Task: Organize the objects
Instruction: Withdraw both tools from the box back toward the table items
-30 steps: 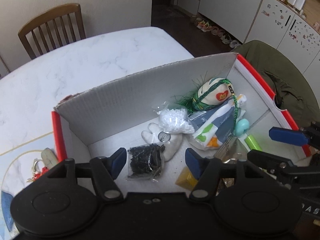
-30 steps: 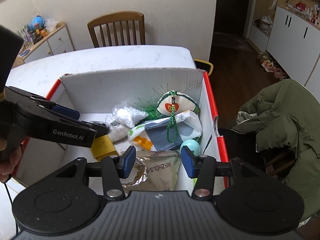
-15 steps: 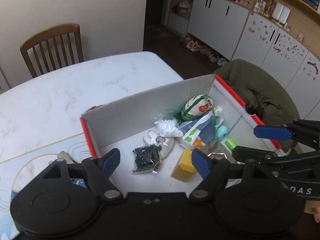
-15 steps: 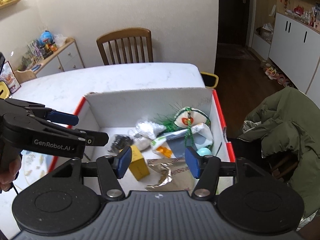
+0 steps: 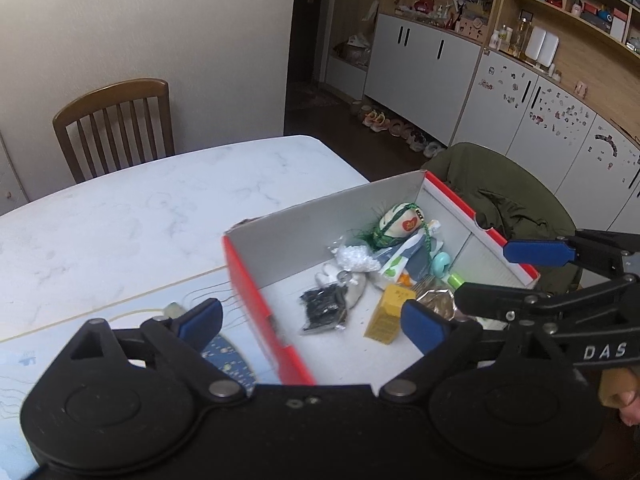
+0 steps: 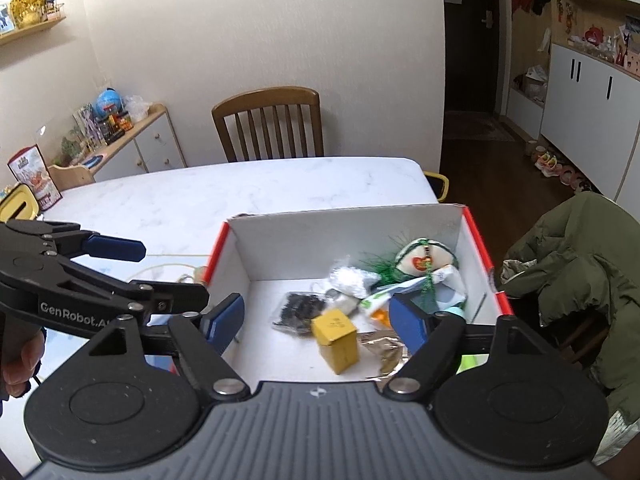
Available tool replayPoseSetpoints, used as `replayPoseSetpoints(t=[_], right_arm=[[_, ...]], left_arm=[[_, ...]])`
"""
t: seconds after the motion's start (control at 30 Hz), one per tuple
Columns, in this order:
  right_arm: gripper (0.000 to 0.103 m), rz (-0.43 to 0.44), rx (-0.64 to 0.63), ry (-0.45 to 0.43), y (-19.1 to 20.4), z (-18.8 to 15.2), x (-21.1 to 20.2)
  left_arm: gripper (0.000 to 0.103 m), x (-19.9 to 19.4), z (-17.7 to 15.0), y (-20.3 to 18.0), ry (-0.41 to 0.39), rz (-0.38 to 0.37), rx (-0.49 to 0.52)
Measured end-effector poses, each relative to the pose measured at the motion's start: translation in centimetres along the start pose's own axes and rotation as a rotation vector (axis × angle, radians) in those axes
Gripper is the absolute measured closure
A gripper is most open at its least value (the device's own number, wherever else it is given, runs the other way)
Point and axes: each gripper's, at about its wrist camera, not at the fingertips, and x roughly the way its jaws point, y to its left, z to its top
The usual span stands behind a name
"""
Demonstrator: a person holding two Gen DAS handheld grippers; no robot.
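Right wrist: red-rimmed box (image 6: 478,240), seemingly cluttered.

**What I can't make out from here**

My own left gripper (image 5: 312,322) blocks the near wall of the box (image 5: 256,300), whose red edge smears with motion blur at six o'clock in the left wrist view. My right gripper (image 6: 316,320) covers the teal ring (image 6: 452,311) and most of the foil packet (image 6: 386,350). The print on the yellow carton (image 6: 335,339) is too small to read. At nine o'clock, the small objects (image 6: 192,274) outside the box sit half behind my other gripper.
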Motion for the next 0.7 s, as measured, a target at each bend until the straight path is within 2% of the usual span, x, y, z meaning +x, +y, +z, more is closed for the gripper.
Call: replayPoseSetpoints(t=[0.13, 0.4, 0.7], right_arm=[[0.018, 0.009, 0.020, -0.015, 1.5, -0.1, -0.3], [0.016, 0.010, 0.038, -0.012, 5.6, -0.7, 0.3], [0.016, 0.000, 0.030, 0.003, 9.9, 0.0, 1.9]], left_arm=[[0.001, -1.4, -0.9, 2.0, -0.018, -0.007, -0.021], [0.000, -3.0, -2.6, 6.9, -0.023, 0.000, -0.064], [0.000, -2.7, -4.7, 11.9, -0.071, 0.069, -0.080]])
